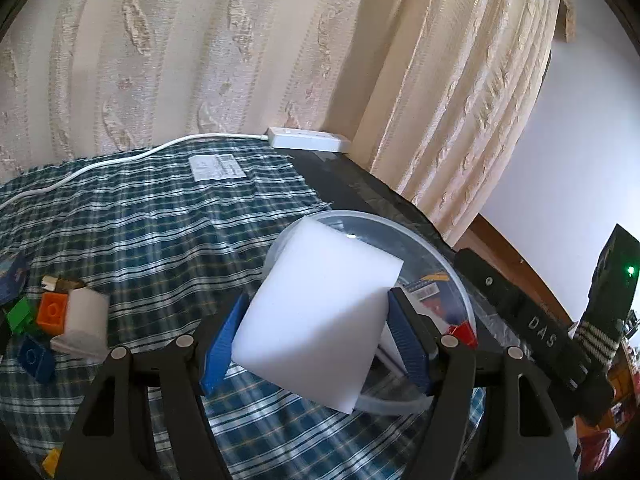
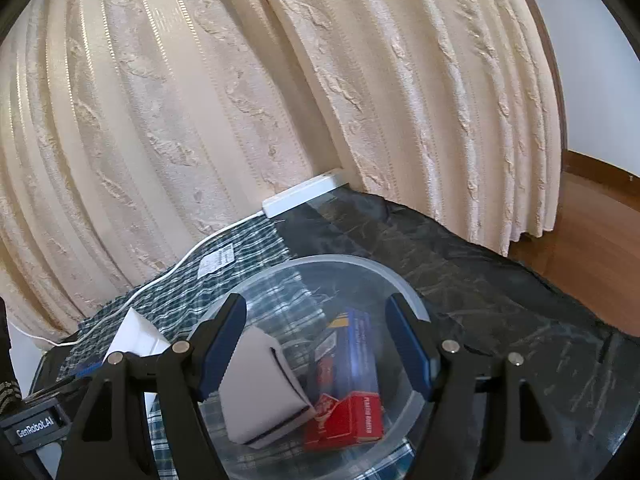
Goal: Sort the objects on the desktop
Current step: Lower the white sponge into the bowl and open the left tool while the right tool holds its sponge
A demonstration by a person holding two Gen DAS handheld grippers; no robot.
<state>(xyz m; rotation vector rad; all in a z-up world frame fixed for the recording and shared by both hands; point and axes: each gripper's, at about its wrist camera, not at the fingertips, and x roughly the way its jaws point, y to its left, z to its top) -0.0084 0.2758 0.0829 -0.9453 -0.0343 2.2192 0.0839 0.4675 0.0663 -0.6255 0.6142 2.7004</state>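
Your left gripper (image 1: 318,340) is clamping the white sponge (image 1: 316,316) over the clear bowl's (image 1: 448,256) near-left rim; your right gripper (image 2: 318,346) is hanging apart, empty, above that bowl

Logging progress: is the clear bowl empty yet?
Not empty: the clear bowl holds a red box, a blue box and a white block.

Dark table (image 2: 500,280): plaid cloth (image 1: 152,224), clear bowl (image 2: 348,259), power strip (image 1: 308,139).

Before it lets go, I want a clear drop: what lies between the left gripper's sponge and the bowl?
Nothing, in the left wrist view: the white sponge, clamped in the left gripper, overlaps the clear bowl rim with no object between.
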